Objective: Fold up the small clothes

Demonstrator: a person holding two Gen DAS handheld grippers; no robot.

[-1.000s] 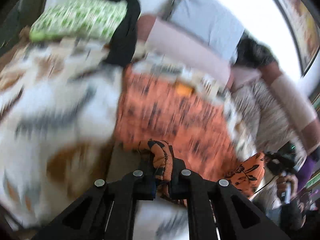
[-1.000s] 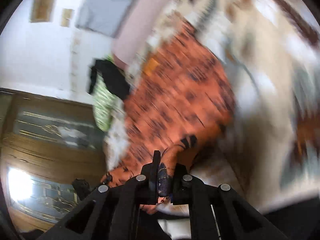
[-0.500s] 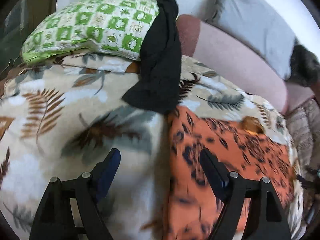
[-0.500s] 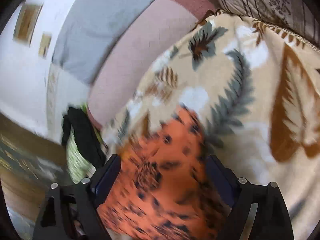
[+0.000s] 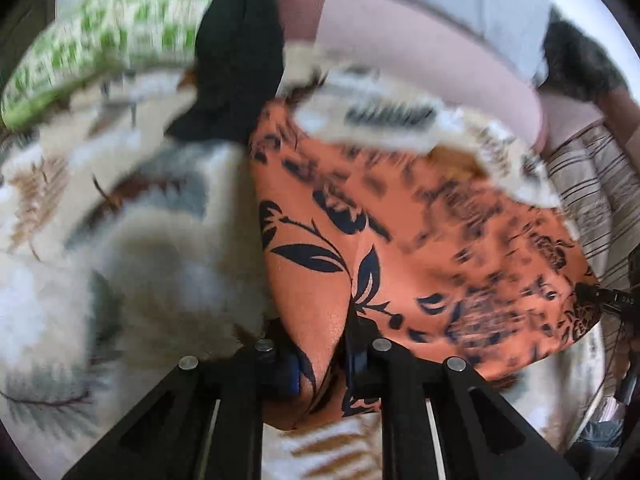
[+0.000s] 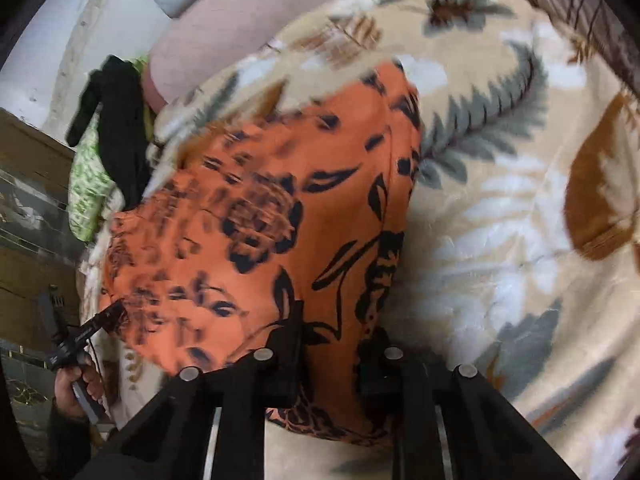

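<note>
Left fingers: your left gripper (image 5: 320, 356) has just been closing from a wide spread, and its fingers now pinch a raised fold at the near edge of the orange floral garment (image 5: 420, 240); cloth fills the narrow gap between the blue pads.
Right fingers: your right gripper (image 6: 328, 360) has likewise just been closing, and its fingers clamp the near edge of the same garment (image 6: 260, 220), with orange cloth bunched between them.
What changed: half a second ago both pairs of fingers stood wide apart above the cloth with nothing between them; a second ago each held a bunch of it. So you have let go and taken a fresh hold on the near edge.
Garment: it lies spread ahead of both pairs of fingers on the leaf-print blanket (image 6: 500, 220) covering the bed, its far edge well beyond the fingertips.
Beyond the fingers: a black cloth (image 5: 236, 60) hangs over a green checked pillow (image 5: 100, 40) past the garment's far edge, to the left of your left fingers.
Meaning for the task: in my judgement one fold is laid and this new grip starts the next, probably carrying the near edge away from you over the far part.
Watch: both views are blurred, so I cannot tell whether each pinch holds one layer or several.
</note>
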